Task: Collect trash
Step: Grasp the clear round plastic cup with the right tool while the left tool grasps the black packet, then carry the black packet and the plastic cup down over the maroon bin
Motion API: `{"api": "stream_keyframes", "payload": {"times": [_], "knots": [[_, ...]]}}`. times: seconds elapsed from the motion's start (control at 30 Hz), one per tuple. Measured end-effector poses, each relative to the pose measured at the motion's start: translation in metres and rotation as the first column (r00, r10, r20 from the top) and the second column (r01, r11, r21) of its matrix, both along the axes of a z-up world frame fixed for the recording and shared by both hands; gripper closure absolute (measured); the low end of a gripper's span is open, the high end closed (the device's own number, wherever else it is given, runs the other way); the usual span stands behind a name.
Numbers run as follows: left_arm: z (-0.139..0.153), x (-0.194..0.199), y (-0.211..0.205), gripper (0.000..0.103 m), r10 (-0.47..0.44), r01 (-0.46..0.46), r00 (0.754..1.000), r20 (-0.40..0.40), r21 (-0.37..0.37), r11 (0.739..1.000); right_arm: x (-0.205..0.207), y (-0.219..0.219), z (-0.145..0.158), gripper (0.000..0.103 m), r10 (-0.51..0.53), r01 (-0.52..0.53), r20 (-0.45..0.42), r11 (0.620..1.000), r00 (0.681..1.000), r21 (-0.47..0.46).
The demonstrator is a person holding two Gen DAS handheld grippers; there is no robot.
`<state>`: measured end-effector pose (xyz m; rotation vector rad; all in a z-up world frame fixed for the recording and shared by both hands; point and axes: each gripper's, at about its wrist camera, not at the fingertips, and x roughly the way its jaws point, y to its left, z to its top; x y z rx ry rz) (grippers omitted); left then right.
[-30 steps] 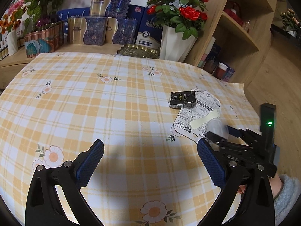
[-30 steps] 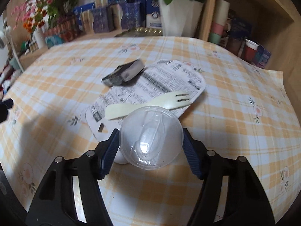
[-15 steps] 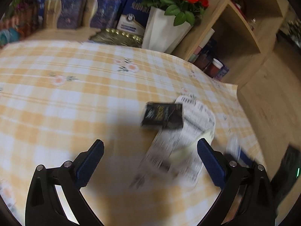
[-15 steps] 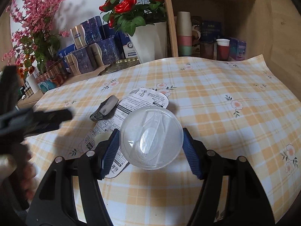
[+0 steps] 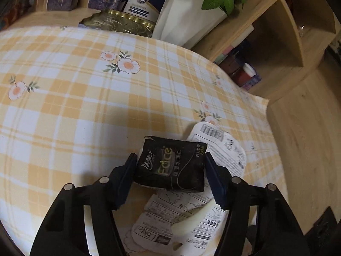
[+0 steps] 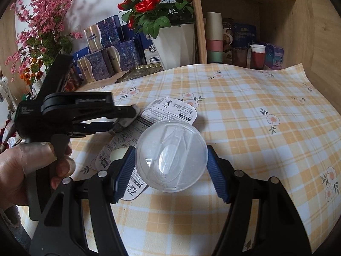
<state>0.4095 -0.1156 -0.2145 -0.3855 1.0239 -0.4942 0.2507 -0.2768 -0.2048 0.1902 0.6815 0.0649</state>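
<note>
Tissue pack: a black packet [image 5: 171, 166] lies on the table, its right part resting on a white printed lid sheet [image 5: 226, 149].
Left gripper: the left gripper [image 5: 169, 178] is closing around the tissue pack; both blue pads sit against the pack's short sides, so it is grasping the pack.
Clear lid: a round transparent plastic lid [image 6: 171, 156] with a moulded spoon shape sits between the fingers of the right gripper [image 6: 171, 169], clenched at both edges and held above the table.
Printed sheet: it lies flat under and beyond both grippers; a pale plastic fork [image 5: 191, 219] rests on it.
Hand: a person's hand [image 6: 25, 170] grips the handle of the left gripper, seen at the left of the right wrist view.
Table: covered by a yellow checked cloth [image 5: 85, 106] with daisy prints.
Background: a white vase [image 6: 177, 42] of red roses, blue boxes [image 6: 110, 49] and a wooden shelf [image 6: 245, 21] stand behind.
</note>
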Motion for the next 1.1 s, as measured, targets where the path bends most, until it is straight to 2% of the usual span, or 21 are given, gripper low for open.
{"api": "stream_keyframes", "payload": {"times": [0.1, 0.37, 0.5, 0.67, 0.83, 1.1], "knots": [[0.007, -0.010, 0.005, 0.049, -0.011, 0.010, 0.999, 0.032, 0.026, 1.000, 0.001, -0.002, 0.000, 0.037, -0.005, 0.005, -0.004, 1.000, 1.000, 0.009], [0.051, -0.060, 0.028, 0.049, -0.075, 0.045, 0.981, 0.178, 0.163, 0.986, -0.001, 0.006, 0.001, 0.037, 0.007, -0.007, -0.004, 1.000, 1.000, -0.030], [0.072, -0.093, 0.052, 0.049, -0.070, 0.038, 0.975, 0.213, 0.152, 0.988, -0.013, 0.009, 0.012, 0.037, -0.008, 0.009, 0.026, 0.998, 1.000, -0.069], [0.095, -0.147, 0.078, 0.049, -0.081, 0.042, 0.960, 0.269, 0.149, 0.988, -0.051, 0.006, 0.043, 0.037, 0.013, -0.008, 0.081, 0.998, 0.997, -0.060], [0.109, -0.207, 0.087, 0.049, -0.156, 0.087, 0.930, 0.331, 0.215, 0.973, -0.103, 0.001, 0.063, 0.037, 0.019, -0.017, 0.105, 1.000, 0.994, -0.016], [0.103, -0.289, 0.091, 0.048, -0.224, 0.147, 0.916, 0.332, 0.243, 0.959, -0.174, 0.011, 0.052, 0.037, 0.063, -0.060, 0.056, 0.996, 0.996, -0.060]]}}
